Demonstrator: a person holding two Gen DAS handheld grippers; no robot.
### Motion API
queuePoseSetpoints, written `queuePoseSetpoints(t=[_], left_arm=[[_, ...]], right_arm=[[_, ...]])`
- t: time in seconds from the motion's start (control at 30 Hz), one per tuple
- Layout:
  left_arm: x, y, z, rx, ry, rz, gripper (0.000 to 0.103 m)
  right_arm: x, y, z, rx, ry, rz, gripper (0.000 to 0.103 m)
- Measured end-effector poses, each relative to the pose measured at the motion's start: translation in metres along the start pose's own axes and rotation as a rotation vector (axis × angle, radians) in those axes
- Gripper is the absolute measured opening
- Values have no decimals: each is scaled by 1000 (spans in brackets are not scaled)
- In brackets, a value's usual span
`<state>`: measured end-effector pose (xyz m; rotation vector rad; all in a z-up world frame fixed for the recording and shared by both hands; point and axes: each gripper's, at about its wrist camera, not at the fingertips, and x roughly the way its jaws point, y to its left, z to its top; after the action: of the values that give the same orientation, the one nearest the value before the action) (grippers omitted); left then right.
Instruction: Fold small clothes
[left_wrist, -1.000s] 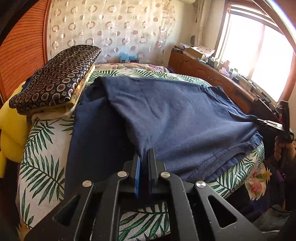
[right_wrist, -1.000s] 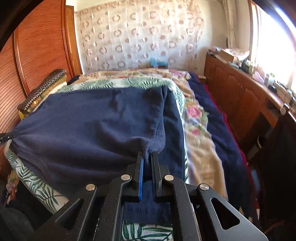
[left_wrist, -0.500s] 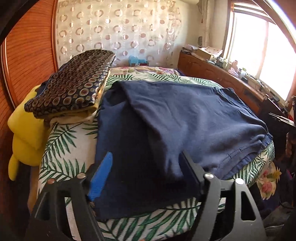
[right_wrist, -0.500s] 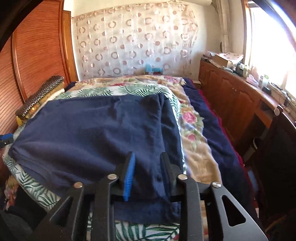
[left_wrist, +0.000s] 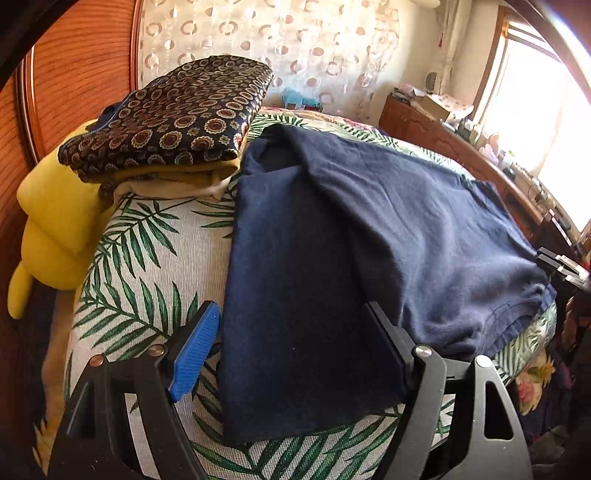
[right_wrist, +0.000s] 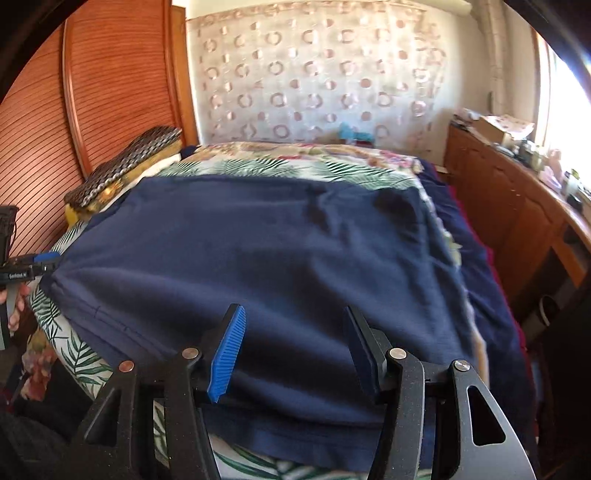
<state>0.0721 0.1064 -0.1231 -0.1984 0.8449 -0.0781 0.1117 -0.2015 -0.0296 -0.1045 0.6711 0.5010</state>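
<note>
Both claws off shirt (left_wrist: 369, 229), now apart.

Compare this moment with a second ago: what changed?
Both grippers let go of the navy shirt: the left gripper now stands open, the right gripper is opening. The shirt lies folded over on the bed. The folded pile stayed put.

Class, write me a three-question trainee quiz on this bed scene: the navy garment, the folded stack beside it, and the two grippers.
1. True or false: the left gripper is clamped shut on the navy garment.
2. What lies on top of the folded stack? A) patterned dark fabric B) a white towel C) a red jumper
3. Fill in: the navy garment lies on a bedspread printed with green ____.

Key
1. False: its fingers stand apart and press on nothing. The right gripper is opening too.
2. A
3. leaves
</note>
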Motion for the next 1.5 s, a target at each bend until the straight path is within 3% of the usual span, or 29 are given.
queuePoseSetpoints(t=[0.2,0.3,0.47,0.53,0.67,0.73,0.8,0.87,1.07,1.5], left_arm=[[-2,4,1,-100,15,-161,79],[0,-5,2,-103,22,-197,79],[5,-23,4,-74,30,-187,79],[8,-34,6,-46,31,-171,72],[13,-48,6,19,29,-129,47],[14,-52,5,46,28,-112,36],[16,-54,6,50,32,-121,19],[15,-53,8,55,24,-120,12],[4,-73,16,128,-45,-91,11],[-16,-116,41,214,-145,-107,9]], right_arm=[[20,6,0,17,24,46,57],[27,8,1,21,35,42,57],[32,10,0,24,49,38,57],[33,11,1,20,51,24,57],[33,16,2,-6,47,-29,58],[33,19,0,-27,42,-74,69],[38,20,-3,-40,55,-97,72],[38,18,-6,-12,38,-89,75],[35,19,-17,-3,-21,-100,81],[34,9,-17,-1,-3,-84,81]])
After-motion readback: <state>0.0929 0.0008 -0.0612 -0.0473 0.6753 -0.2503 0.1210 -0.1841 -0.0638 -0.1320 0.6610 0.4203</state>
